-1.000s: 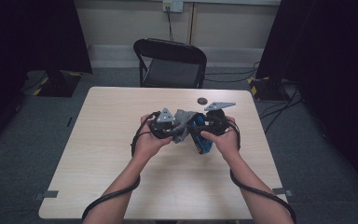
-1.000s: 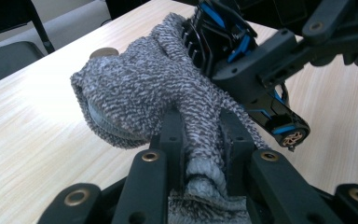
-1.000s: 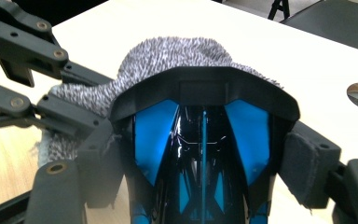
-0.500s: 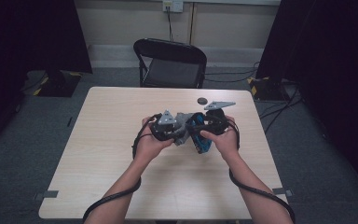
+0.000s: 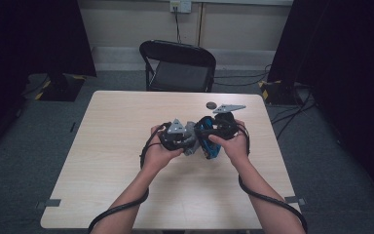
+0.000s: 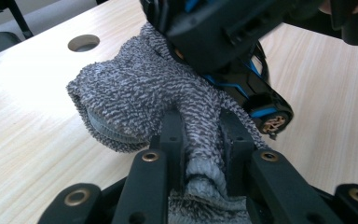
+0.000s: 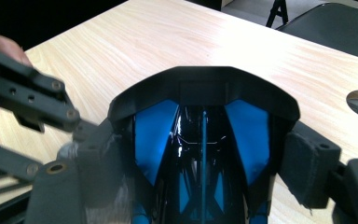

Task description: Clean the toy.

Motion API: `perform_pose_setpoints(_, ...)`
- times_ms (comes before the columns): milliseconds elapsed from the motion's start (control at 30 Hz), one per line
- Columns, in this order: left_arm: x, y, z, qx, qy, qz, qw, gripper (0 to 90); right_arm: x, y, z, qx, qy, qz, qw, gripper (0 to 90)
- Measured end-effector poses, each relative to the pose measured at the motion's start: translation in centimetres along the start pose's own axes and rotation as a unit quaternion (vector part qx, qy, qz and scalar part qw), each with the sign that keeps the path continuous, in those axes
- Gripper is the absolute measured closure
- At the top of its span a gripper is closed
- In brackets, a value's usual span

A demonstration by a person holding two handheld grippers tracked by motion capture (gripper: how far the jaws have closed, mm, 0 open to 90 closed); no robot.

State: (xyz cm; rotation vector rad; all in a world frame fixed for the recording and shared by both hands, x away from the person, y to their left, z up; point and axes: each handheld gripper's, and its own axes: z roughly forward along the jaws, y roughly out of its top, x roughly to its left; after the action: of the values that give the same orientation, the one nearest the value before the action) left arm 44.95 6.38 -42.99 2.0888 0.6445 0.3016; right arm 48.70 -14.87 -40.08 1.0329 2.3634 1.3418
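Note:
Over the middle of the table (image 5: 121,126) my two grippers meet. My left gripper (image 5: 187,142) is shut on a grey knitted cloth (image 6: 135,93); a fold of it is pinched between the black jaws (image 6: 200,140). The cloth drapes against a black and blue plastic object (image 6: 242,79) with a small bronze-hubbed wheel. My right gripper (image 5: 213,136) is shut on that object (image 7: 203,140), one pad pressed on each side of it. In the right gripper view the left gripper's fingers (image 7: 28,102) show at the left, next to a hand.
A round hole (image 5: 211,105) lies in the tabletop just beyond the grippers. A black folding chair (image 5: 177,66) stands behind the far edge. Cables trail from both grippers along the forearms to the near edge. Bare wood lies left and right.

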Motion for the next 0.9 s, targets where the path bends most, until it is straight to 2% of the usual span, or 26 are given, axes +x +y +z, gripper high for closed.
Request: perform_pose_setpoints(900,-1.1,-0.9,1.0,0.005,-0.017,0.002,0.9998,74.7,0.0,0.5,-0.1,-0.003,0.000,0.003,1.0000,25.3)
